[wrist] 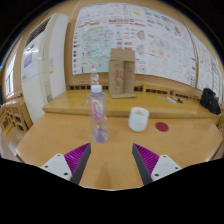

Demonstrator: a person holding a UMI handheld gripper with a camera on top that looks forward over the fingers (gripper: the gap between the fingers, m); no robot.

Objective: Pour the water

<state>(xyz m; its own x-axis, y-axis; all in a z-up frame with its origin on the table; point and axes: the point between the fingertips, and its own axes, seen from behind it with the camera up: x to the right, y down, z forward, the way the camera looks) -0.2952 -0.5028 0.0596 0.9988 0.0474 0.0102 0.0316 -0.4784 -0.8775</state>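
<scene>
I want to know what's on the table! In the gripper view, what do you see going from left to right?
On the table, left to right: clear water bottle → white cup → red coaster. The tool sits open just before them, holding nothing.

We see only the tips of the gripper (112, 160) at the bottom of the frame; the rest of each finger is cut off there. The print on the wall charts (130, 38) in the upper middle is too small for us to read. We cannot tell whether the clear bottle (98, 112) at centre holds water, nor what the white cup (139, 120) beside it contains. The dark thing (210, 100) at the right of the desk (60, 140) is too blurred to name.
</scene>
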